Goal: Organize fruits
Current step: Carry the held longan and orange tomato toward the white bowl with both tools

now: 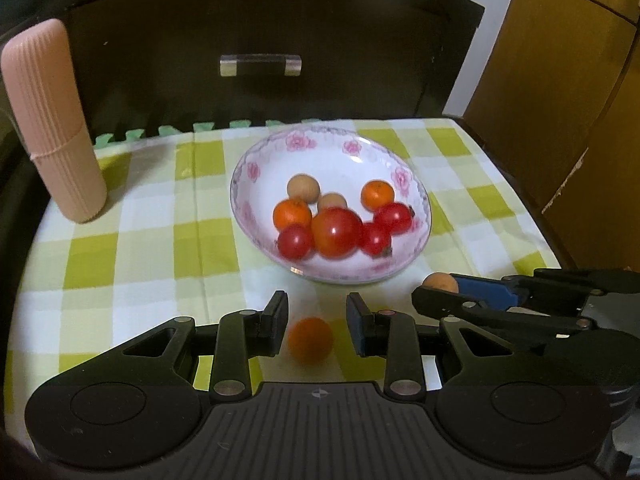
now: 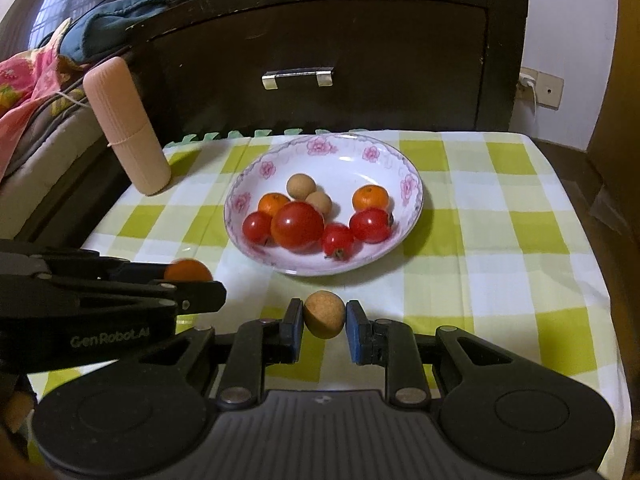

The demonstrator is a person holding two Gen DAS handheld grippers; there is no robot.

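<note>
The checked cloth point(image 2: 500, 216) lies bare to the right of the floral bowl point(image 2: 400, 168) and between the bowl and both grippers. At the far left edge, a pink ribbed case point(image 2: 126, 128) stands tilted. Directly behind the bowl, a dark cabinet point(image 2: 360, 60) closes off the rear.

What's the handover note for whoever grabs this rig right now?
Left gripper: jaws slightly apart around a small orange fruit. The fruit is blurred and a gap shows on one side, so confirm the grip.
Right gripper: shut on a tan round fruit, in front of the bowl.
Floral bowl: mid-table on the checked tablecloth, holding four red, two orange and two tan fruits.
Done: eight fruits in the bowl.
Left: probably both gripper fruits into the bowl. No other loose fruit is visible.
</note>
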